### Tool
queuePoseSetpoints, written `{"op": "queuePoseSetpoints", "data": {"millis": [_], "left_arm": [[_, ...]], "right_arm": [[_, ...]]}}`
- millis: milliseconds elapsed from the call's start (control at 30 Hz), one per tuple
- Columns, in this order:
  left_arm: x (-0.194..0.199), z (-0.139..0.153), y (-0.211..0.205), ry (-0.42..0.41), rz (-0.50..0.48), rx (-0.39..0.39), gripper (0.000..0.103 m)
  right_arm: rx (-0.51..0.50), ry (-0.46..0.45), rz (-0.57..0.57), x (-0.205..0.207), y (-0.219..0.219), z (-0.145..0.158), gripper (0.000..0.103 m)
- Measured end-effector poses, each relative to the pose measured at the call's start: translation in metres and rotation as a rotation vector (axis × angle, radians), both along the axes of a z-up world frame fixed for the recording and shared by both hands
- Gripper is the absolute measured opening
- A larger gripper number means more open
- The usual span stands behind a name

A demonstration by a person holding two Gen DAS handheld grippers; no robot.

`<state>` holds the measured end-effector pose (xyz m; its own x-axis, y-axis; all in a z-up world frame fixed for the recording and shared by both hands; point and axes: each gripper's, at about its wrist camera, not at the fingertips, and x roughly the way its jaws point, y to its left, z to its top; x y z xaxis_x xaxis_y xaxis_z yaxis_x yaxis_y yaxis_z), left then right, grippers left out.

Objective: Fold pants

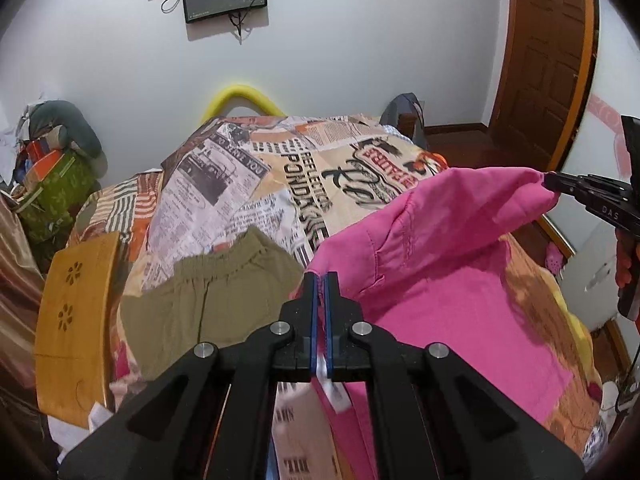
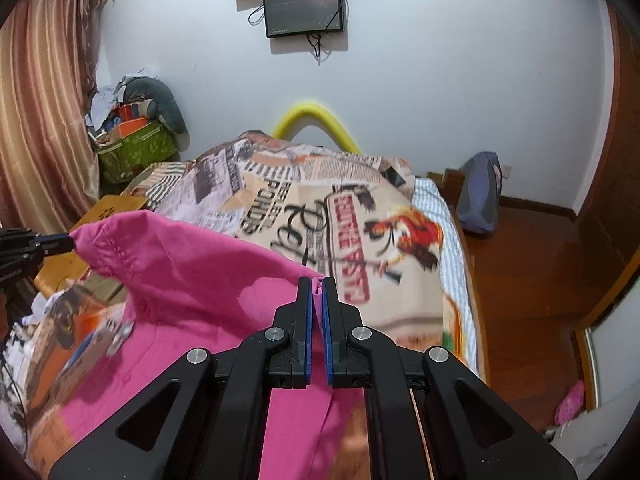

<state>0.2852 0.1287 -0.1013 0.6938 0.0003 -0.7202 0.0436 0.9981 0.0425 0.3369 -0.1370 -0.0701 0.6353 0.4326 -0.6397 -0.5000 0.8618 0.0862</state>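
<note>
The pink pants (image 1: pixel 448 264) hang stretched between both grippers above the bed, waistband edge up. My left gripper (image 1: pixel 320 280) is shut on one corner of the waistband. My right gripper (image 2: pixel 317 285) is shut on the other corner of the pink pants (image 2: pixel 200 280). The right gripper also shows at the right edge of the left wrist view (image 1: pixel 550 180), and the left gripper at the left edge of the right wrist view (image 2: pixel 70 243), each pinching pink cloth. The lower part of the pants drapes onto the bedspread.
Olive green pants (image 1: pixel 208 300) lie on the newspaper-print bedspread (image 1: pixel 280 168) to the left. A wooden lap table (image 1: pixel 76 312) sits at the bed's left edge. A cluttered green box (image 2: pixel 136 148), curtain (image 2: pixel 44 112) and wooden door (image 1: pixel 548 64) surround the bed.
</note>
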Motion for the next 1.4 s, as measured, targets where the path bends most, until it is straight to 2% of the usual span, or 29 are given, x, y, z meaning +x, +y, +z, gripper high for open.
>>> {"op": "queuePoseSetpoints", "data": {"millis": [333,433,567,700,900,1000,1067,1233,1333,1400], "left_arm": [[-0.071,-0.023,-0.004,0.011,0.018,-0.041,0.002],[-0.092,-0.034,-0.010,0.019,0.010,-0.024,0.002],[-0.112,-0.059,-0.018,0.078,-0.001,-0.011,0.002],[-0.127,-0.085,-0.019,0.138,-0.003,-0.031,0.002],[-0.147,-0.105,-0.016,0.201,-0.004,-0.069,0.002],[-0.158,-0.103,-0.018,0.196,-0.004,-0.074,0.002],[-0.163,-0.096,-0.019,0.188,-0.007,-0.067,0.003],[-0.165,-0.069,-0.029,0.132,-0.052,-0.090,0.006],[-0.158,-0.057,-0.041,0.104,-0.091,-0.092,0.013],[-0.153,-0.054,-0.053,0.095,-0.122,-0.080,0.023]], "right_arm": [[0.013,0.043,0.005,-0.067,-0.026,-0.019,0.004],[-0.003,0.043,0.012,-0.086,-0.030,-0.029,0.004],[-0.033,0.076,0.017,-0.105,-0.030,-0.052,0.004],[-0.034,0.132,0.004,-0.118,-0.034,-0.078,0.004],[-0.103,0.209,0.012,-0.140,-0.035,-0.106,0.005],[-0.092,0.242,-0.012,-0.145,-0.042,-0.105,0.012],[-0.081,0.242,-0.032,-0.149,-0.048,-0.102,0.023],[-0.060,0.189,-0.024,-0.162,-0.048,-0.081,0.027],[-0.040,0.181,0.036,-0.169,-0.035,-0.071,0.032],[-0.042,0.173,0.086,-0.174,-0.021,-0.068,0.032]]}}
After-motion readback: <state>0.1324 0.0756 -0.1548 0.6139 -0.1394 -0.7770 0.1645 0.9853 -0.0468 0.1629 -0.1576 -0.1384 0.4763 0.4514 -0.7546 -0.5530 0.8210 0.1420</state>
